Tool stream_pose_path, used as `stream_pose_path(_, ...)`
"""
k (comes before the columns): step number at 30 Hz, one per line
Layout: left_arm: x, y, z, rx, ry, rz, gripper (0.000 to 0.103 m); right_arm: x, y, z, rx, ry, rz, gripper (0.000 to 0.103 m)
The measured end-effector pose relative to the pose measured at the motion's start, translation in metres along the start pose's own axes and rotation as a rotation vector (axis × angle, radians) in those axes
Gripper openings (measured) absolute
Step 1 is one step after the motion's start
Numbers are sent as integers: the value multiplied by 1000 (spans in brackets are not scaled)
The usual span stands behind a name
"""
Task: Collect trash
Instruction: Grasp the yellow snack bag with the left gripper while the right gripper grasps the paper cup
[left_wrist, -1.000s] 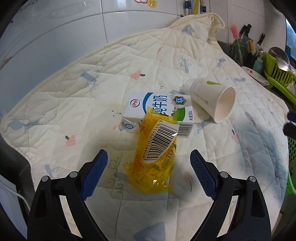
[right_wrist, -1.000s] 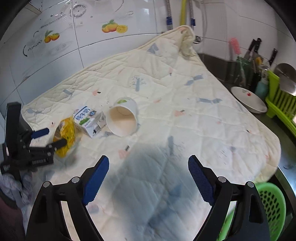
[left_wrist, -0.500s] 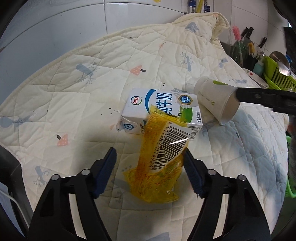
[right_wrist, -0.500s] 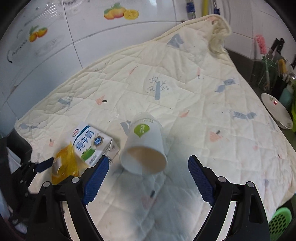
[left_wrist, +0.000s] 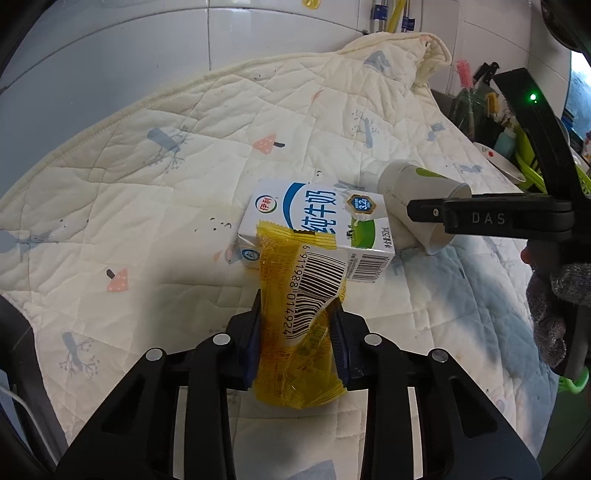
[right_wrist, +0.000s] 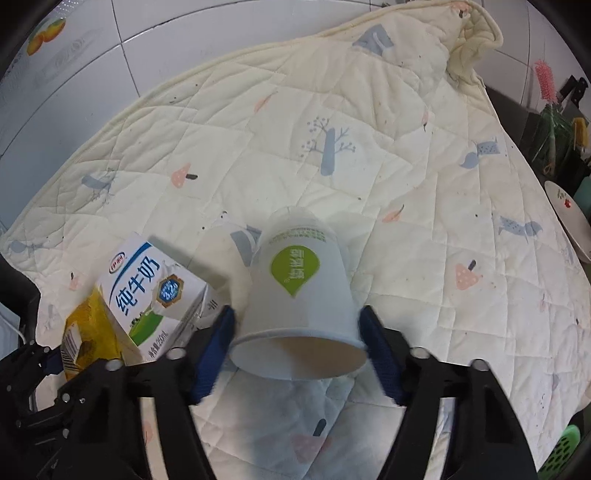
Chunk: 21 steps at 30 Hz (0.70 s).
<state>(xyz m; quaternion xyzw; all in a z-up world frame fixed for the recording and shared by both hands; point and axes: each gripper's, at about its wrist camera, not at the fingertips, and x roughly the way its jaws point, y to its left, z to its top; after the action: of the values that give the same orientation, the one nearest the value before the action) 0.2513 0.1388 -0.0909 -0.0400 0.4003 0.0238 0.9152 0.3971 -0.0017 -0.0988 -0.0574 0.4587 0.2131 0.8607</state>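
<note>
My left gripper is shut on a crumpled yellow wrapper with a barcode, which leans against a white and blue milk carton lying on the quilt. My right gripper has its blue pads against both sides of a white paper cup with a green leaf logo, lying on its side with its mouth toward me. The cup lies just right of the carton, and the carton and wrapper show at the left in the right wrist view.
A cream quilted cloth covers the counter against a white tiled wall. At the right edge are a white plate, a green dish rack and a pink brush. A green basket sits low at the right.
My left gripper closed from wide open onto the yellow wrapper. My right gripper moved in from far back to the paper cup and narrowed around it.
</note>
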Motion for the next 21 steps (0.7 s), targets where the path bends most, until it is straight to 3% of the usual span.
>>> stream_pose_path(10, -29, -5, -2, 0, -37, -39, 26, -44, 4, -21, -53, -32, -6, 59)
stream_pose_path(21, -68, -36, -12, 36, -72, -112, 26, -106, -14, -72, -25, -83, 17, 58)
